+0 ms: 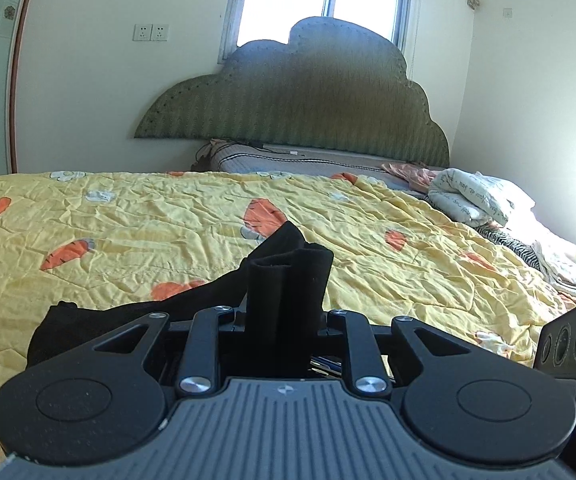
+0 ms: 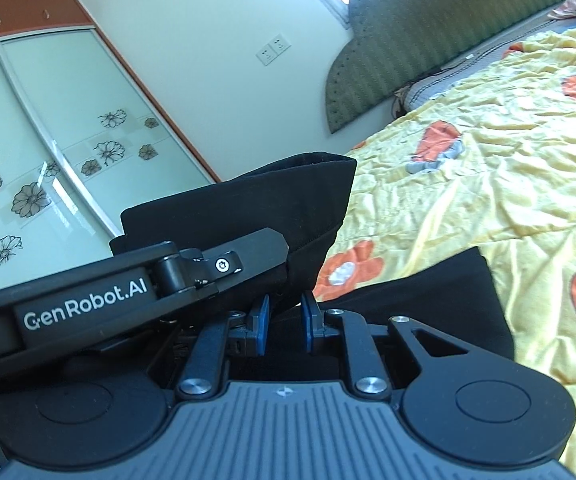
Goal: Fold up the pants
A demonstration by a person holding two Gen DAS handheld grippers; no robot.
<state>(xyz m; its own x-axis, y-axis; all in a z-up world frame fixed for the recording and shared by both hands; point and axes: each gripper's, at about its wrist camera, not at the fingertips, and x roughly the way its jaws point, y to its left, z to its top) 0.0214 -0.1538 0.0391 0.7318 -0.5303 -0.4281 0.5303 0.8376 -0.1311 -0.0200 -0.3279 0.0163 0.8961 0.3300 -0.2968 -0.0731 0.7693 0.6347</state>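
Observation:
The black pants are bunched between the fingers of my left gripper, which is shut on them; the cloth stands up from the jaws and trails down left onto the yellow quilt. In the right wrist view my right gripper has its blue pads slightly apart, with black pants cloth passing between and above them; whether it pinches the cloth is unclear. The left gripper's body crosses just in front of it on the left. More pants cloth lies on the quilt to the right.
A green scalloped headboard stands at the far end under a window. Rumpled white and striped bedding lies at the far right. A wardrobe with flower-printed sliding doors is on the left.

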